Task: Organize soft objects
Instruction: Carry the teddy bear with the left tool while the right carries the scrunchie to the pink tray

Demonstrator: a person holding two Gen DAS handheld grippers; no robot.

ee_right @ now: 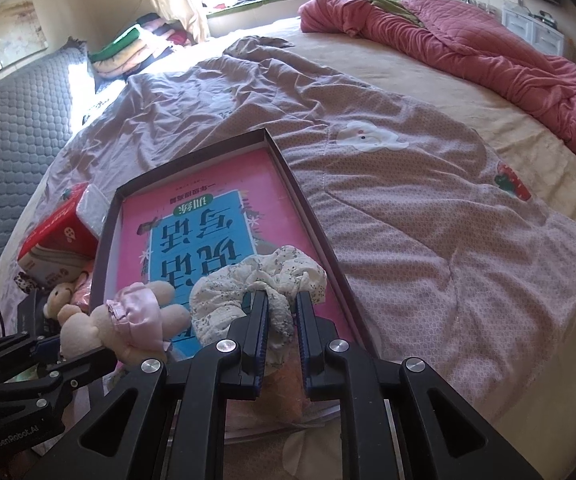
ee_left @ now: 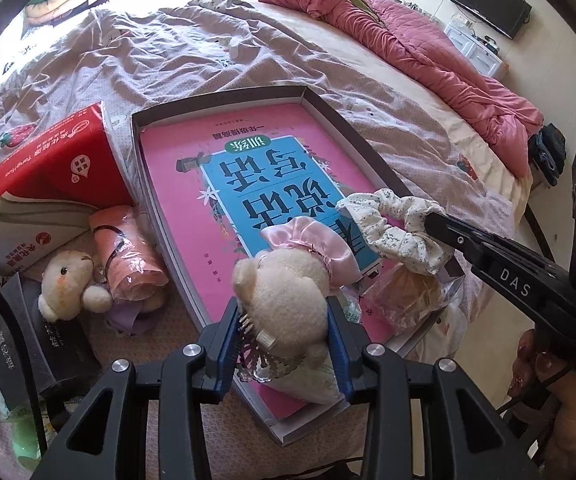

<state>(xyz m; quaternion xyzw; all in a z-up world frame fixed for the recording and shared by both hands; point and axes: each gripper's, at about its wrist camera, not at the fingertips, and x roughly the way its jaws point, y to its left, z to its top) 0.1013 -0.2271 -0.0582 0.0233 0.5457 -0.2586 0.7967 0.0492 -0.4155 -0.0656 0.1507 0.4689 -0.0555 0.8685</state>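
My left gripper (ee_left: 284, 312) is shut on a cream plush bear in a pink satin dress (ee_left: 288, 280), held over the near end of a shallow dark box lid (ee_left: 340, 120) that holds a pink and blue book (ee_left: 248, 184). The bear also shows in the right wrist view (ee_right: 128, 320). My right gripper (ee_right: 282, 300) is shut on a white floral scrunchie (ee_right: 256, 284), held above the book; the scrunchie shows in the left wrist view (ee_left: 392, 220) at the right gripper's tip (ee_left: 432, 220).
A second small plush bear (ee_left: 68, 280) and a wrapped pink item (ee_left: 128, 256) lie left of the lid beside a red and white tissue pack (ee_left: 40, 184). A packaged bun (ee_left: 404, 292) lies at the lid's near right. A pink quilt (ee_left: 428, 52) is bunched at the far right of the bed.
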